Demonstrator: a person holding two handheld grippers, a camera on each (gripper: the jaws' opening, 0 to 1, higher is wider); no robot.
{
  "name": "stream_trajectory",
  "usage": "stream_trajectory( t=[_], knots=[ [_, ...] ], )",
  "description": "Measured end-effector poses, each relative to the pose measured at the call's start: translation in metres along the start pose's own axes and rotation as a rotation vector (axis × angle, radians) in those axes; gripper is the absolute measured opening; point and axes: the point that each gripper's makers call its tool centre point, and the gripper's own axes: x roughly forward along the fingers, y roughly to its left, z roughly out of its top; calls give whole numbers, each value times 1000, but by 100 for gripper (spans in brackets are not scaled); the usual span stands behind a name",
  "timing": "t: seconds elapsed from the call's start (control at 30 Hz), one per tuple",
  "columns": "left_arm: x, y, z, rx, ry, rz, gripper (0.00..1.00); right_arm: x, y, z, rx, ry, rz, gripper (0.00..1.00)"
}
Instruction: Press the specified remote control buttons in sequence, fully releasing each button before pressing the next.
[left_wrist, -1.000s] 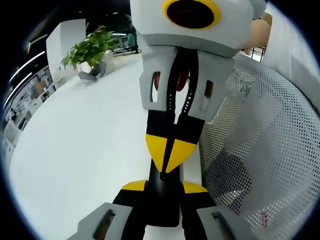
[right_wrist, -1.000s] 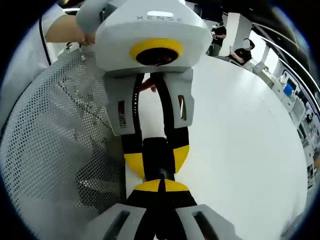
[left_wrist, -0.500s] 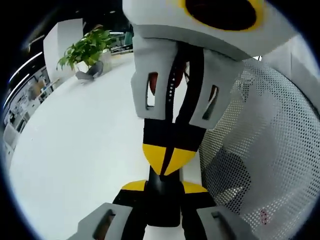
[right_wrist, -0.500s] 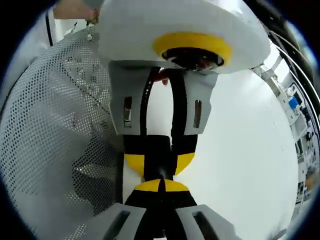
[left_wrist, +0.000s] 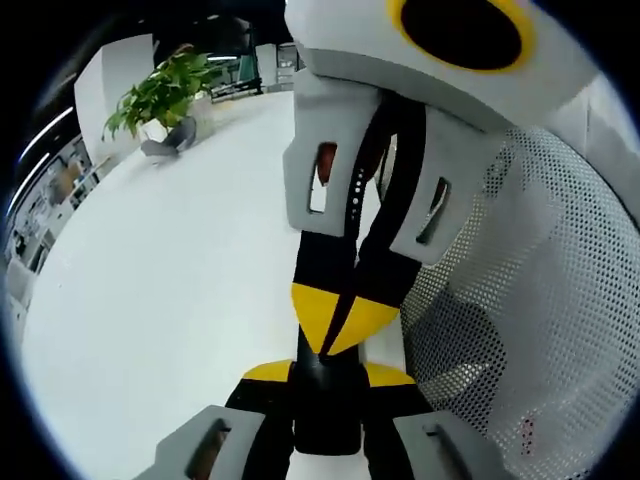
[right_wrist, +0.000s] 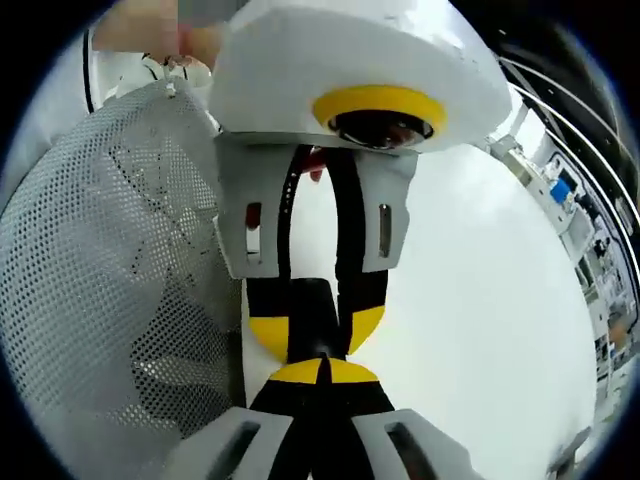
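One black remote (left_wrist: 325, 412) sits btw the 2 yellow tips of the left gripper (left_wrist: 328, 374), which is open just as wide as the remote and pinches it. The right gripper (left_wrist: 338, 318) has its tips squeezed together w/ nothing btw them, the point on the remote. One white mesh thing (left_wrist: 545, 300) is just beside them. The left gripper view has 1 plant (left_wrist: 165, 90) at the tabletop's (left_wrist: 150, 300) far edge. The right gripper view has a bit of the person's arm (right_wrist: 140, 25) up top.

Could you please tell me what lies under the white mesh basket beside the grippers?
Through the mesh basket only a dim dark patch shows; what it is cannot be told. The basket stands on the white table, whose surface beneath is covered.
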Motion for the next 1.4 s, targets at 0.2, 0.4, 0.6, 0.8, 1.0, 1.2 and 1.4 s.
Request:
stream_trajectory(
  t=[0.2, 0.4, 0.6, 0.8, 1.0, 1.2, 1.4],
  knots=[
    [0, 0, 0, -15, -21, 7, 24, 2, 2, 4, 18, 6, 43, 0],
    [0, 0, 0, -13, -22, 10, 24, 4, -1, 4, 92, 52, 88, 0],
    [0, 0, 0, -24, -33, 21, 24, 4, -1, 3, 124, 52, 50, 0],
    [0, 1, 1, -28, -32, 23, 24, 3, -3, 3, 184, -16, 6, 0],
    [0, 1, 1, -34, -36, 24, 24, 1, -4, 3, 222, -64, 34, 0],
    [-1, 2, 1, -44, -33, 26, 24, 1, -4, 3, 254, -115, 57, 0],
    [-1, 1, 2, -54, -32, 34, 24, -3, 1, -7, 283, -167, 72, 14]
  ],
)
